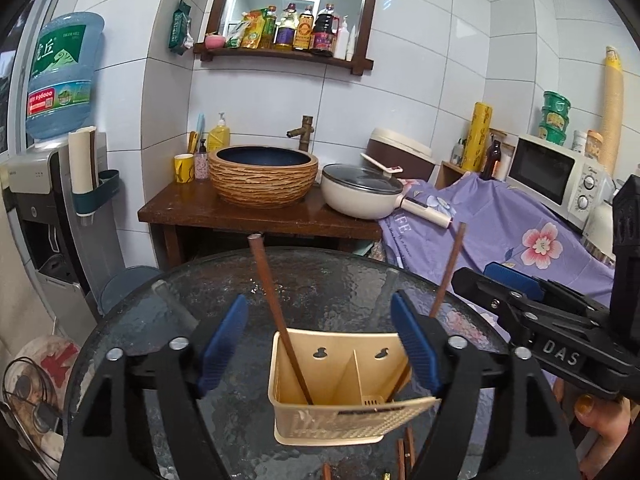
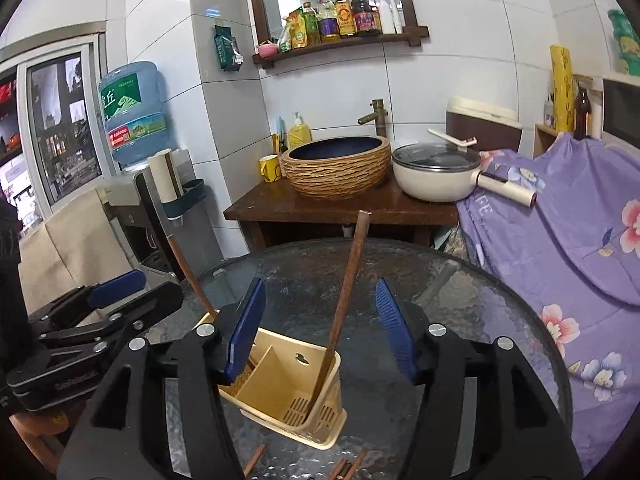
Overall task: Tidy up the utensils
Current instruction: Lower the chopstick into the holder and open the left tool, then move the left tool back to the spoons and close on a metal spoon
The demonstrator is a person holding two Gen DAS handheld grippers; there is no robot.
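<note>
A cream plastic utensil holder (image 1: 344,392) stands on the round, dark glass surface (image 1: 320,280), divided by a slanted wall into two compartments. One brown chopstick (image 1: 276,312) stands in its left compartment, leaning up and to the left; a second chopstick (image 1: 446,272) rises from the right compartment, leaning right. A few more chopsticks (image 1: 404,452) lie flat on the glass just in front of the holder, partly cut off by the lower edge of the view.

The left gripper (image 1: 320,344) is angled downward toward the holder, its blue-padded fingers (image 1: 224,344) spread wide, one on each side of the holder. The left chopstick passes between them, but neither pad touches it; nothing is gripped.

The right gripper (image 2: 320,332) points the same way from the holder's right side, also tilted downward. Its fingers (image 2: 246,328) stand moderately apart, and the right chopstick rises in the gap without contact on either pad. In the left wrist view its black body reaches in from the right edge, with a hand (image 1: 600,420) showing beneath it.

Behind the surface are a wooden stand with a woven-pattern basin (image 1: 264,176) and a cream lidded pan (image 1: 360,192), and a purple floral cloth (image 1: 500,232) to the right.
</note>
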